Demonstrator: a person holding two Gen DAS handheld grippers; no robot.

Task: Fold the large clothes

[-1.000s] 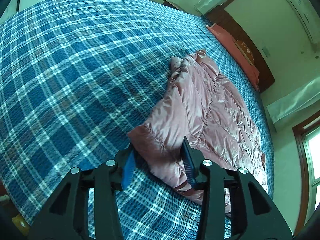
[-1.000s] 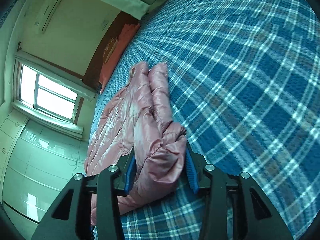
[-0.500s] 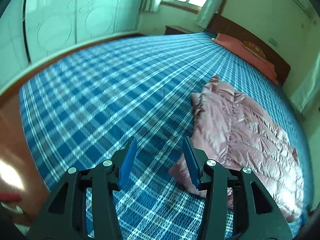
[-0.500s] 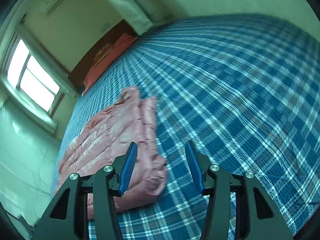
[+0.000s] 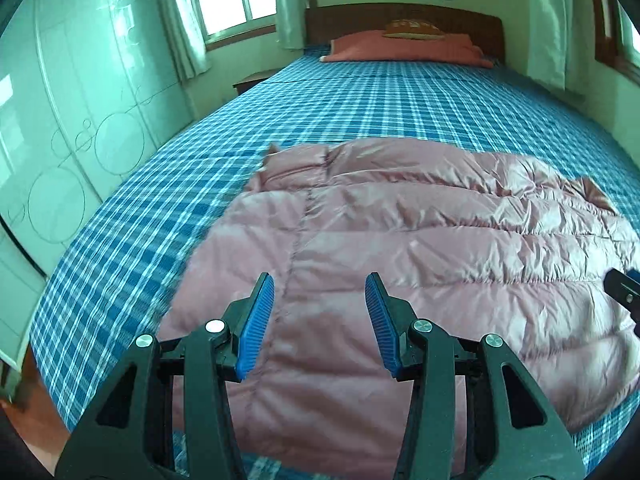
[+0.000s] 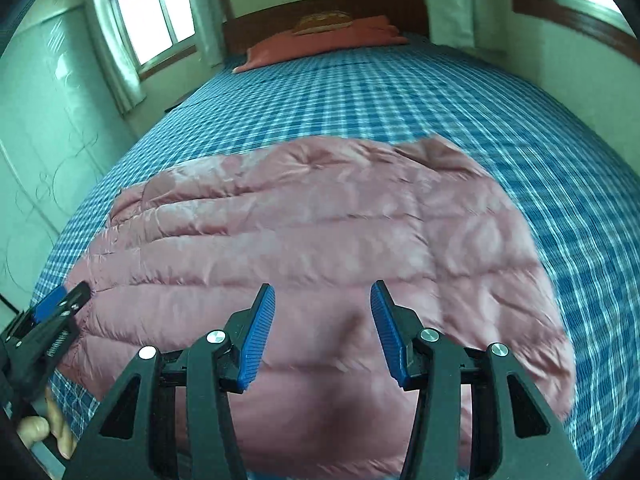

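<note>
**Both tongs empty above jacket — risks for next fold**

Left gripper has jaws apart, nothing btwn the blue pads, hovering over the near-left part of the pink puffer jacket. Right gripper is the same: jaws parted, no fabric pinched, over the near-right part. Neither touches cloth as far as I can tell. Each shows at the edge of the other's view, so they sit side by side w/ a gap btwn.

Jacket lies flat-ish across the near end of the bed, on the blue plaid sheet, long axis running left-right, quilted side up. Looks already folded at least once: bulky, rounded edges, some cloth bunched at the far right corner. Pillow is well apart, at the headboard.

Risks, my read:
- Shiny, slick shell + puffy fill → pads may grab only the top layer; lower layers stay put and the fold splits open.
- Trapped air → springs back after release, fold won't hold.
- If the two grips land at uneven depth from the near edge, the fold line skews and the bundle twists.
- Near edge is close to the bed's foot; dragging toward the person could slide it off the mattress.
- Right view is blurred, so the exact hem position there is unclear → mis-grab possible.
</note>
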